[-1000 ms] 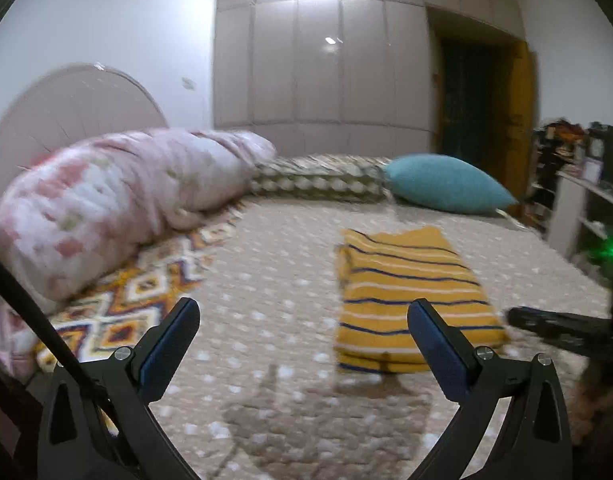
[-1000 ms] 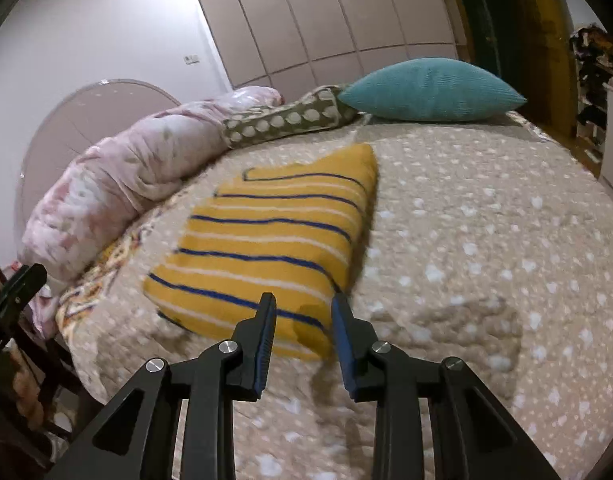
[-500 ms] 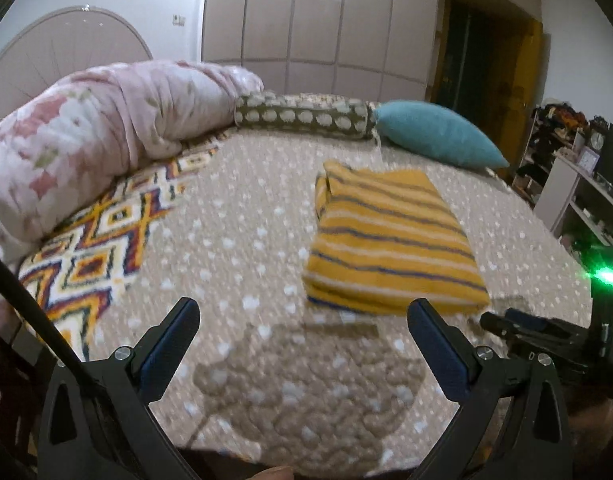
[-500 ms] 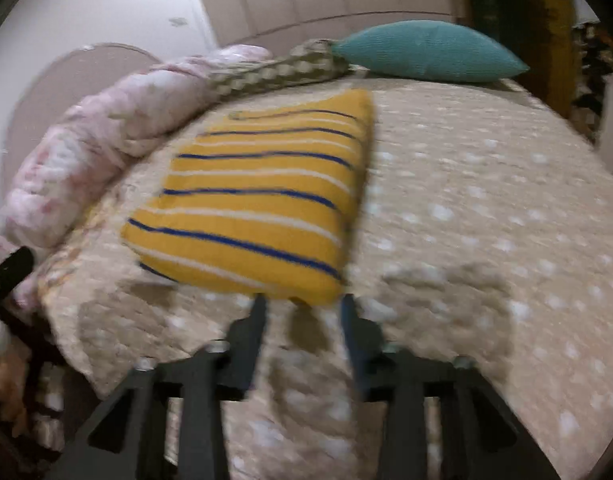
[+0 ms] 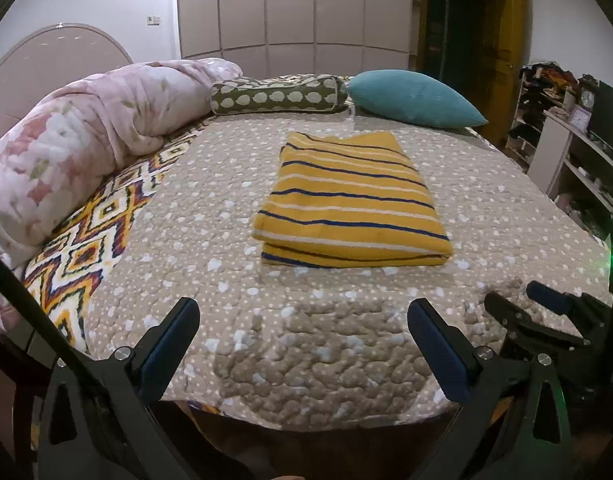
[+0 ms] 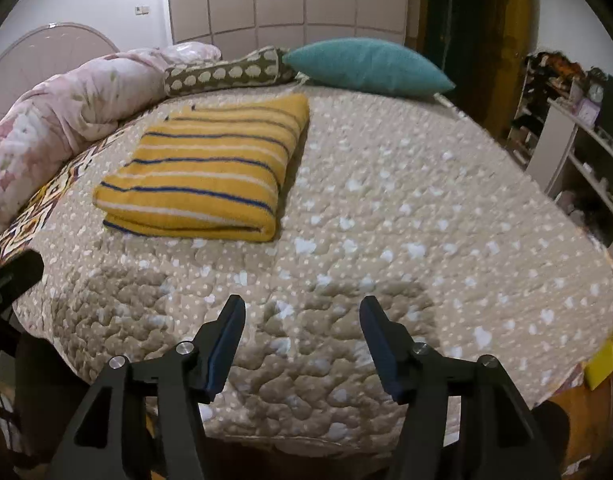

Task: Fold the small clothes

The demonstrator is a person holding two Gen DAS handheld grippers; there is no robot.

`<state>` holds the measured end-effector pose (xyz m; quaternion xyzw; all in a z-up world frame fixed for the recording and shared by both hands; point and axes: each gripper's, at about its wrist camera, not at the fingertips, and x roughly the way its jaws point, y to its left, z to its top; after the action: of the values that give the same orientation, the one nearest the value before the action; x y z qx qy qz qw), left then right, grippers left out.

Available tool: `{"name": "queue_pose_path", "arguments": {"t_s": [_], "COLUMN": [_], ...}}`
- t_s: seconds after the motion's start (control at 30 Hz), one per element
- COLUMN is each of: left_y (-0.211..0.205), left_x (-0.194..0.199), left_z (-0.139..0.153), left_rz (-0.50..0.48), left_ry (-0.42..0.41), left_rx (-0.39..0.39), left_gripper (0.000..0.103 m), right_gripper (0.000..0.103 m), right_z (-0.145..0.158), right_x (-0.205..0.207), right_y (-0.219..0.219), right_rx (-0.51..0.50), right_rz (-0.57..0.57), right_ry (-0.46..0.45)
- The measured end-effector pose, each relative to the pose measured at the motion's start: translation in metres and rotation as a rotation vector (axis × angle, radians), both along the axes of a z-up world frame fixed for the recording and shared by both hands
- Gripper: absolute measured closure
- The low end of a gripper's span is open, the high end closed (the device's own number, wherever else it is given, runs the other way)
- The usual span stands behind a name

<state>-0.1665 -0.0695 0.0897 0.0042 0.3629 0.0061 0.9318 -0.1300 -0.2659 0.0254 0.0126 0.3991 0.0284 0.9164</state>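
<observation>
Folded yellow striped garment (image 5: 352, 200) lay flat on the bedspread (image 5: 226, 184), a neat rectangle with blue and white stripes, folded edge facing the grippers. Nothing touched it.

Left gripper (image 5: 302, 344) was wide open, nothing between the jaws, blue pads facing bare quilt. Garment sat ahead of it and slightly toward its right finger, well apart from both tips.

Right gripper (image 6: 302, 340) had just been opening; jaws stood apart, though narrower than the left's spread, and empty. Only quilt showed in the gap. Garment was ahead and off to its left, clear of the fingers. In the left wrist view the right gripper's fingers (image 5: 546, 304) showed beside the left tool's right finger, over the near edge of the bed, not touching the garment.

Both tools pointed down at the bed's near edge; their shadows fell on the quilt just ahead of the tips.

Farther out beyond the garment: spotted bolster (image 5: 278, 96) and teal pillow (image 5: 414, 98) at the far side of the bed, pink floral duvet (image 5: 86, 132) bunched left of the left gripper, patterned blanket (image 5: 90, 232) under it. Shelves (image 6: 578, 152) stood right of the right gripper.
</observation>
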Motion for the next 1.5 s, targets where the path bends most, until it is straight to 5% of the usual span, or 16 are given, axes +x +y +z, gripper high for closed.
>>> {"name": "queue_pose_path", "arguments": {"t_s": [1.5], "left_y": [0.013], "left_x": [0.012], "left_z": [-0.027], "left_rz": [0.033], "left_ry": [0.131], "left_rx": [-0.01], "left_gripper": [0.0], "right_gripper": [0.031], "right_z": [-0.033], "right_x": [0.009], "right_y": [0.013], "right_rx": [-0.04], "right_rz": [0.002], "right_ry": [0.14]}}
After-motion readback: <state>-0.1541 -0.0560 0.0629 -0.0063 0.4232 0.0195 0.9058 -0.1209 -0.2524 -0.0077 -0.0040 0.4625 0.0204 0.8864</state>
